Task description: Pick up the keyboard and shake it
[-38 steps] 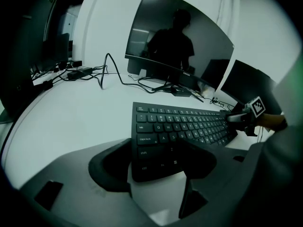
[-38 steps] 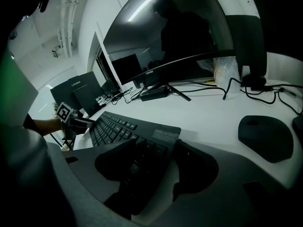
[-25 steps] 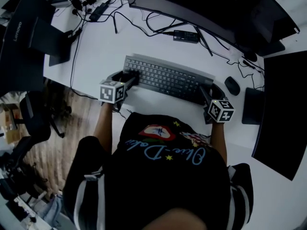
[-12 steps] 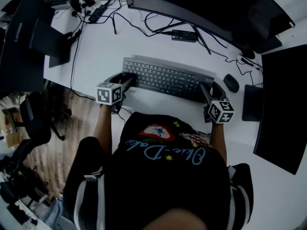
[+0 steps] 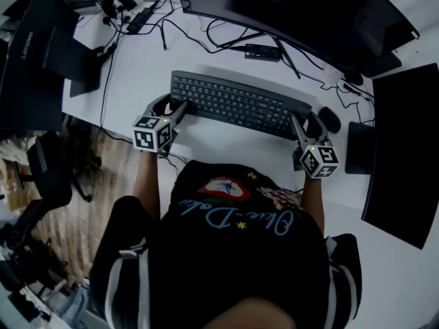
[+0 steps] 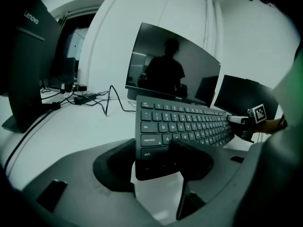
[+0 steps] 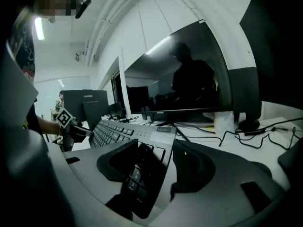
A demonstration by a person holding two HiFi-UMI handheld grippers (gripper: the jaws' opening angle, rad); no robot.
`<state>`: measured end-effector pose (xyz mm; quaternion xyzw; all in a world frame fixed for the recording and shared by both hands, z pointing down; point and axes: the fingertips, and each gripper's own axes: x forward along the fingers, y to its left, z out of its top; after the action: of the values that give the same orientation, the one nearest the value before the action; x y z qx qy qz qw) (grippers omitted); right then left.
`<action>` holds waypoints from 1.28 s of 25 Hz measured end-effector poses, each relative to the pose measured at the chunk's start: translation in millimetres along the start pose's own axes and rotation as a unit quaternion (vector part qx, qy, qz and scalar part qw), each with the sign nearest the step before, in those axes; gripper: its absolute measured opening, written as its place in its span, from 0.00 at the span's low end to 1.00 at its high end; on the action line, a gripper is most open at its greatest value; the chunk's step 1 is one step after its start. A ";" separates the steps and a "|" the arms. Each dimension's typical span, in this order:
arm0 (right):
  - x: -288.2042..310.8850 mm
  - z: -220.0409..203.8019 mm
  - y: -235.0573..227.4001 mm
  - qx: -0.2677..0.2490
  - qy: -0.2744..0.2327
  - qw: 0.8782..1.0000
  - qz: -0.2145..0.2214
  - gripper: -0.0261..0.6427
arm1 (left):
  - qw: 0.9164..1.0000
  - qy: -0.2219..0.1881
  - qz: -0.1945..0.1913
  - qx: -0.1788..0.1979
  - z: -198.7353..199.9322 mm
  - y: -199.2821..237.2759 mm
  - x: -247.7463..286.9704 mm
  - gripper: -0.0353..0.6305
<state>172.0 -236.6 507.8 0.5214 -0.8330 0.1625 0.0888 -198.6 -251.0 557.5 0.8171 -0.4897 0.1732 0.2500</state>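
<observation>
A dark keyboard point(image 5: 240, 105) is held off the white desk point(image 5: 140, 74), gripped at both ends. My left gripper point(image 5: 180, 108) clamps its left end, one pad on the keys and one beneath. In the left gripper view the keyboard point(image 6: 184, 122) runs away from the left gripper point(image 6: 156, 155), tilted up. My right gripper point(image 5: 300, 123) holds the right end, and its jaws are still closing. The right gripper view shows the keyboard point(image 7: 118, 131) edge wedged in the right gripper point(image 7: 156, 162).
A black mouse point(image 5: 332, 120) lies just right of the keyboard. A wide monitor point(image 5: 302, 12) stands behind, with a second dark screen point(image 5: 405, 156) at the right. Cables point(image 5: 206, 33) and a power adapter point(image 5: 263, 51) lie at the back. A Lenovo machine point(image 5: 27, 53) stands at the left.
Both grippers closed on the keyboard's ends and raised it off the desk. It now shows larger, darker and farther up in the head view.
</observation>
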 end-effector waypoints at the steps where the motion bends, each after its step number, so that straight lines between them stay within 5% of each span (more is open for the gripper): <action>1: -1.0 6.4 0.8 -0.006 -0.009 1.000 0.001 0.37 | 1.000 -0.009 0.002 0.007 6.5 -0.3 -1.6 0.40; 8: -7.5 44.7 6.3 -0.039 -0.063 0.997 0.004 0.34 | 0.997 -0.060 0.025 0.050 41.9 -1.5 -13.6 0.39; 20: -22.0 88.3 21.3 -0.074 -0.126 0.989 0.015 0.30 | 0.989 -0.126 0.041 0.071 80.1 -5.6 -39.9 0.39; 32: -42.9 136.7 35.1 -0.121 -0.194 0.973 0.006 0.29 | 0.973 -0.195 0.061 0.107 129.3 -15.9 -72.5 0.39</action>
<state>162.4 -236.0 360.6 0.5234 -0.8509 -0.0436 -0.0130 -212.9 -267.8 410.0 0.8258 -0.5565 0.0768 0.0499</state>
